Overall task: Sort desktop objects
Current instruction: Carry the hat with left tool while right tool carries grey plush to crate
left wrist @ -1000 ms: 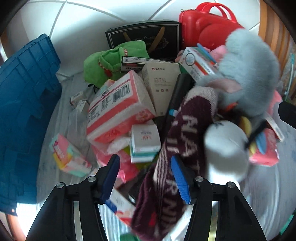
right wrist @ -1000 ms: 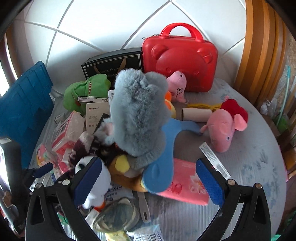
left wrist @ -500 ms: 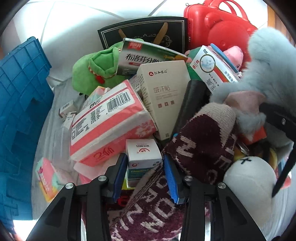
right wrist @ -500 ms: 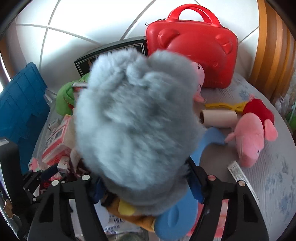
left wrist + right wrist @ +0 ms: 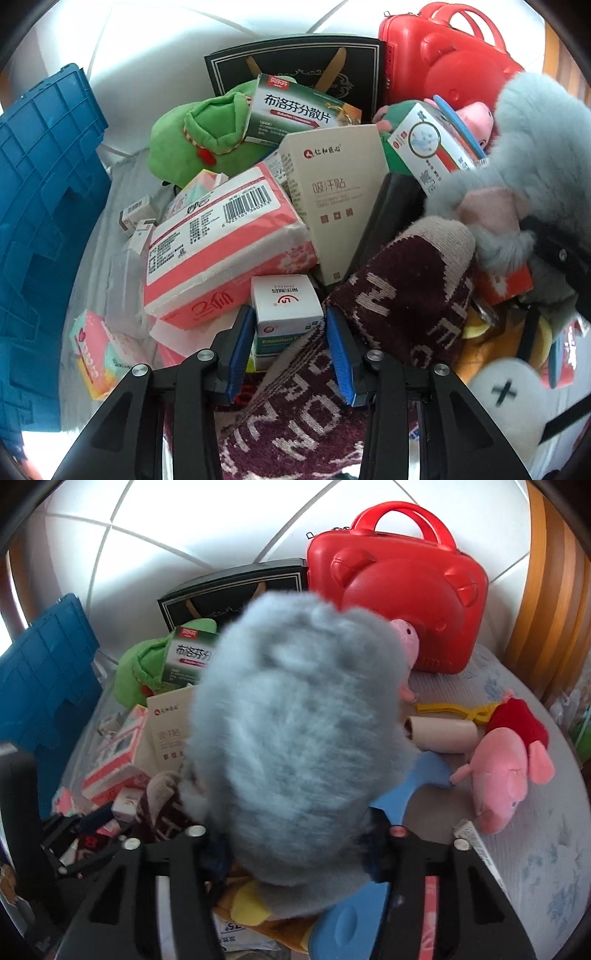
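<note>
Almost nothing looks sorted yet. At the far left the blue crate (image 5: 44,206) stands beside the heap, and no part of its inside shows, so what it holds cannot be told. Next to it the pile is thick: a pink tissue pack (image 5: 221,251), a green plush toy (image 5: 199,140), a beige box (image 5: 336,206) and more cartons leaning on each other. In the middle the left gripper (image 5: 290,349) has its blue pads close on either side of a small white medicine box (image 5: 286,301) — touching or just about to, judging by the tiny gaps — with a maroon knitted sock (image 5: 388,314) draped over its right finger. Further right, the right gripper (image 5: 295,843) is clamped on a grey plush toy (image 5: 295,731), whose fur hides the pads. Beyond it a pink pig toy (image 5: 506,771), a cardboard tube (image 5: 441,734) and the red case (image 5: 399,598) wait on the table (image 5: 546,849) — the bulk of the job remains.
</note>
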`<state>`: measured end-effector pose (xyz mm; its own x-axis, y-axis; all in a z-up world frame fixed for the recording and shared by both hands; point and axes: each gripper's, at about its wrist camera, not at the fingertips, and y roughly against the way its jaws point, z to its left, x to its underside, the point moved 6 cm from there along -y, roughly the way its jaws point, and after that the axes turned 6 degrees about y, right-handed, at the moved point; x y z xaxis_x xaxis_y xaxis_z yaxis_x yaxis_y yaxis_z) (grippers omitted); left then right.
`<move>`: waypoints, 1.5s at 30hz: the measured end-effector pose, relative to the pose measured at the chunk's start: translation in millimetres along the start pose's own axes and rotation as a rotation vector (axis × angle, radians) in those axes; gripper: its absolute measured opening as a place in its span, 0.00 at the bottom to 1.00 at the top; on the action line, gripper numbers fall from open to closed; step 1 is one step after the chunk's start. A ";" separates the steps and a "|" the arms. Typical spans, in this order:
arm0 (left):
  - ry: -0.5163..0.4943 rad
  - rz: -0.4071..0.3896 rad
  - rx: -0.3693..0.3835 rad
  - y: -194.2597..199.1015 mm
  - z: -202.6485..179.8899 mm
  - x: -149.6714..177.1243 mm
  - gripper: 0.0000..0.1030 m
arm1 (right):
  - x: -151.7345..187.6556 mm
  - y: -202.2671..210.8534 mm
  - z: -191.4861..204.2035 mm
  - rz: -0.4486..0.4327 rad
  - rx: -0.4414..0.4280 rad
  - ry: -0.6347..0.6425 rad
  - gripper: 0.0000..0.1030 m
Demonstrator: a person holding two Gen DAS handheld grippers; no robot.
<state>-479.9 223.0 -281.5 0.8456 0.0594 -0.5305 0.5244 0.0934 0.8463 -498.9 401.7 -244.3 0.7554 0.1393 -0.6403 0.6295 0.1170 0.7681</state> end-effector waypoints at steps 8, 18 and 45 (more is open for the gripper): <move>0.025 -0.083 -0.003 36.7 8.5 -10.5 0.37 | 5.5 24.6 5.3 -0.031 -0.009 0.009 0.45; 0.054 -0.209 0.014 114.2 25.4 -7.9 0.37 | 6.2 95.7 29.1 -0.126 -0.025 0.079 0.43; 0.170 -0.497 -0.115 297.7 139.1 8.9 0.37 | -5.3 253.1 146.6 -0.350 -0.122 0.262 0.43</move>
<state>-302.4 113.1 -27.6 0.4655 0.1397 -0.8740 0.8348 0.2587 0.4860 -316.9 286.5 -46.4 0.4193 0.3132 -0.8521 0.8012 0.3138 0.5096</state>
